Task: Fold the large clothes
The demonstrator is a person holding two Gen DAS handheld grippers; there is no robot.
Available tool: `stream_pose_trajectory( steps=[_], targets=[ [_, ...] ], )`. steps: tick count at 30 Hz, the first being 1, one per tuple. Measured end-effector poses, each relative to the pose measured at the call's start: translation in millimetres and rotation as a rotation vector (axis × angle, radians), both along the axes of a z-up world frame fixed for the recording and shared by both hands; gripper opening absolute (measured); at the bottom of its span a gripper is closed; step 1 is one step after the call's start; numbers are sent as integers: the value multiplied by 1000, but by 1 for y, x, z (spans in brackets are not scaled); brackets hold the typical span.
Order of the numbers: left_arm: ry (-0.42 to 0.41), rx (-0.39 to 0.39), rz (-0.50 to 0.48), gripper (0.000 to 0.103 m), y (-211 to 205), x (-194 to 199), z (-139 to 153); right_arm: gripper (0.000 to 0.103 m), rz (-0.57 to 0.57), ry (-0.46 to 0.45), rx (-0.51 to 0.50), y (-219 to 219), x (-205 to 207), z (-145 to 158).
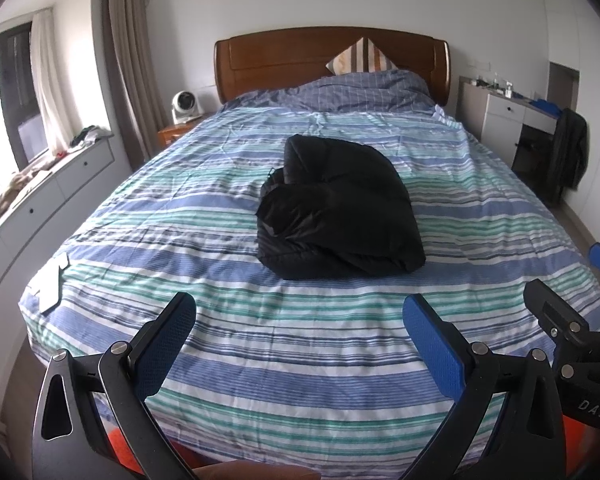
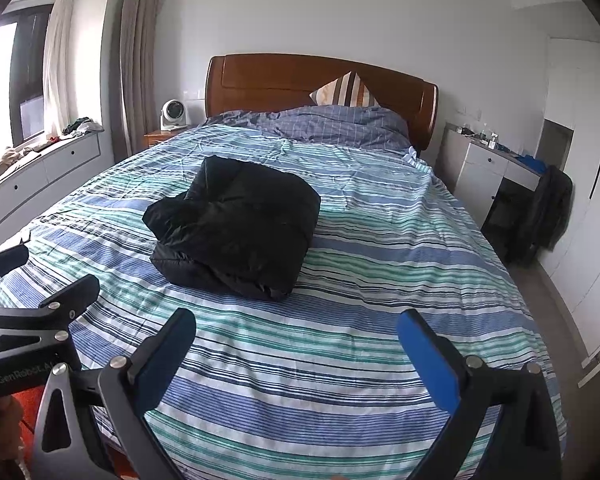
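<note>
Left gripper (image 1: 300, 320) and right gripper (image 2: 296, 332) both spread wide, empty, hovering over the foot edge of the bed (image 1: 260, 380). Beyond, well apart, folded black jacket (image 1: 336, 212) mid-bed, bare striped cover all around.
</note>
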State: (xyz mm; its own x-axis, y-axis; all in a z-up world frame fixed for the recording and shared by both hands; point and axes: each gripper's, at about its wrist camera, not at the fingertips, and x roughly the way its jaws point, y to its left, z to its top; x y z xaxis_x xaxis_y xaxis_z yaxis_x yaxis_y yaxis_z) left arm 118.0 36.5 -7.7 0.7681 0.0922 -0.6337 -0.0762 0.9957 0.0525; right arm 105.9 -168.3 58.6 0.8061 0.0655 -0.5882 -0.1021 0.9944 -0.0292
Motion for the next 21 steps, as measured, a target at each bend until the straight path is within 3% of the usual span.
stream_pose_trajectory(
  steps=[21],
  targets=[
    [-1,-7,12,103,1,2,-2,103,-12,19,-8,-6,2,-3]
  ],
)
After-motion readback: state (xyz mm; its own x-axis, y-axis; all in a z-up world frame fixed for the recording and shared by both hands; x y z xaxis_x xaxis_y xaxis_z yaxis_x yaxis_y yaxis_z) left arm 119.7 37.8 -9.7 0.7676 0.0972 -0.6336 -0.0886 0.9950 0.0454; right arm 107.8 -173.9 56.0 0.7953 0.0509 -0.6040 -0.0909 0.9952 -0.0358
